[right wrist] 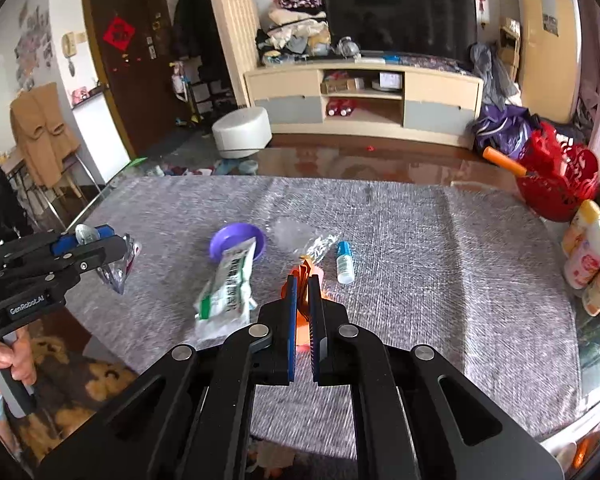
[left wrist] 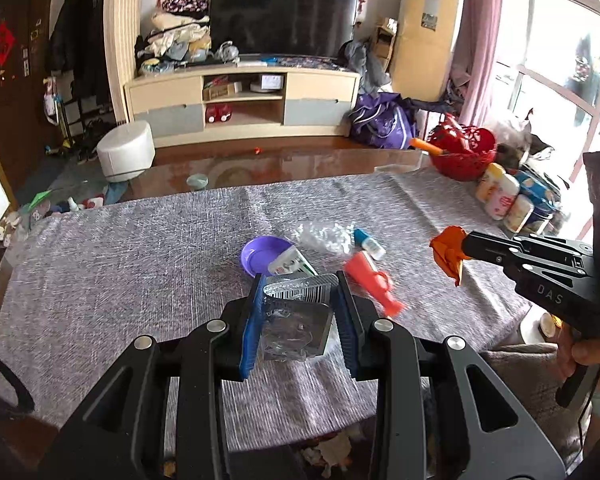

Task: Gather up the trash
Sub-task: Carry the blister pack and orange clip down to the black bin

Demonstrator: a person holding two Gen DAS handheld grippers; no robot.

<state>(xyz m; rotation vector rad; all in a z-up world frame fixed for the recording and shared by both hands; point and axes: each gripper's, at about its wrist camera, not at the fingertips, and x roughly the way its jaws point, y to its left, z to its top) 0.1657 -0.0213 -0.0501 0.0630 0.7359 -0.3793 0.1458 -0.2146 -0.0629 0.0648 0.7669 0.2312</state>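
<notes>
Both hand-held tools are loaded and raised above the grey tablecloth (right wrist: 440, 248). The left gripper (left wrist: 298, 304) is clamped on a silver blister pack (left wrist: 296, 320), crumpled foil and clear plastic filling the gap between its blue pads (left wrist: 250, 332). The right gripper (right wrist: 305, 300) is pinched nearly together on an orange wrapper (left wrist: 448, 254), which juts past the fingertips.

Trash left on the cloth: a white-and-green sachet (right wrist: 228, 284) lying partly over the rim of a purple dish (right wrist: 238, 240); a crumpled clear plastic wrapper (left wrist: 322, 236); a small white bottle with a blue cap (right wrist: 345, 261); and, in the left wrist view, a blurred red-orange packet (left wrist: 370, 280) beside that bottle. A red basket (left wrist: 462, 150) and several white bottles (left wrist: 500, 196) stand at the far right edge.

No bin is plainly visible; scraps show below the near table edge, so the drop point probably lies there. Technique: keep both grips firm during carry, bring each load directly over the receptacle, then release one at a time. The stiff blister pack may catch on the pads, so spread those fingers wide.
</notes>
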